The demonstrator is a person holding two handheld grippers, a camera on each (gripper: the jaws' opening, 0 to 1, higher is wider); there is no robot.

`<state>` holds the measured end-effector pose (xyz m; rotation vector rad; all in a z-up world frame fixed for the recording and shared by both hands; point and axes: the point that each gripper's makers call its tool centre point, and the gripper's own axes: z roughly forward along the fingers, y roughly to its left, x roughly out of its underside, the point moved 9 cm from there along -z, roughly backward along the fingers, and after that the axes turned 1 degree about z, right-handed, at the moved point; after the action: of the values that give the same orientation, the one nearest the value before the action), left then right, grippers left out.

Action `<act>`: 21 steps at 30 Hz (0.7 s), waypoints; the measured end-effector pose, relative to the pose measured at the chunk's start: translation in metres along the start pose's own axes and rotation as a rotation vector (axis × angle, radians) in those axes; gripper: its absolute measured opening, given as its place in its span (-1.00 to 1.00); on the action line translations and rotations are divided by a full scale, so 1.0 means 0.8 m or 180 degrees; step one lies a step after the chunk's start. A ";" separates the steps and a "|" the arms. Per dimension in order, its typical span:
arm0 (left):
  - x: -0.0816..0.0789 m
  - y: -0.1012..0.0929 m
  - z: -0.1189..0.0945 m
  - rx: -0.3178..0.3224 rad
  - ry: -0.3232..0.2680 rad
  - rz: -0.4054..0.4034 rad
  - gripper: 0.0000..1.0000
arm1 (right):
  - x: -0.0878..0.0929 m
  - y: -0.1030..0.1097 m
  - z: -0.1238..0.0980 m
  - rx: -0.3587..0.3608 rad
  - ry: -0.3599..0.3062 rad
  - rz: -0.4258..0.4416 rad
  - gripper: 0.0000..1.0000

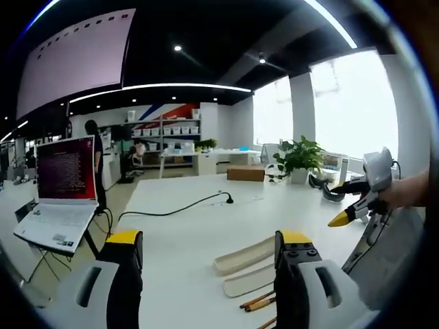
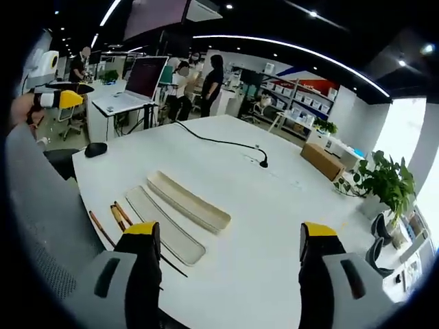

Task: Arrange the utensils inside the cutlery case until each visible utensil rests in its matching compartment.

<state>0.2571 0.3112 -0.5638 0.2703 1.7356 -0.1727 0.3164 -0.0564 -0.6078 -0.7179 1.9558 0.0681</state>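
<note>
Two grippers up over a big white bench (image 2: pixel 274 205), both with jaws spread wide and nothing between them. Left gripper (image 1: pixel 209 253) seen from its own camera, yellow-tipped jaws well apart; it also shows at the far left of the right gripper view, held in a hand (image 2: pixel 24 108). Right gripper (image 2: pixel 230 240) likewise gaping and empty; in the left gripper view it enters from the right, held by a hand (image 1: pixel 405 192). Laptop (image 1: pixel 58 188) on a stand beside the bench, red-text screen lit. Potted plant (image 2: pixel 384 181) at the far bench end, cardboard box (image 2: pixel 321 161) near it. Black cable (image 2: pixel 219 142) runs across the benchtop. Cutlery case lies in two beige halves side by side: upper tray (image 2: pixel 186 201), lower lid (image 2: pixel 163 233), both look empty. Wooden chopsticks (image 2: pixel 118 216) lie on the bench just beside the lid, outside the case. Black mouse (image 2: pixel 95 149) near the bench edge.
</note>
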 end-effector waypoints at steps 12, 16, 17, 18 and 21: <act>0.001 0.001 0.002 -0.0002 0.0047 0.0061 0.59 | 0.004 0.003 0.003 -0.0036 0.0091 -0.0111 0.72; 0.002 0.000 0.002 0.0007 0.0065 0.0077 0.58 | 0.005 0.004 0.002 -0.0086 0.0120 -0.0115 0.71; 0.001 -0.001 0.002 0.0007 0.0067 0.0079 0.58 | 0.004 0.007 0.002 -0.0134 0.0075 -0.0135 0.74; 0.001 -0.001 0.002 0.0010 0.0069 0.0082 0.58 | 0.003 0.010 0.002 -0.0152 0.0077 -0.0147 0.76; 0.002 -0.001 0.002 0.0010 0.0080 0.0097 0.57 | 0.003 0.018 0.004 -0.0240 0.0130 -0.0267 0.69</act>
<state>0.2581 0.3101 -0.5654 0.3022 1.7554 -0.1503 0.3105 -0.0445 -0.6154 -0.8560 1.9680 0.0770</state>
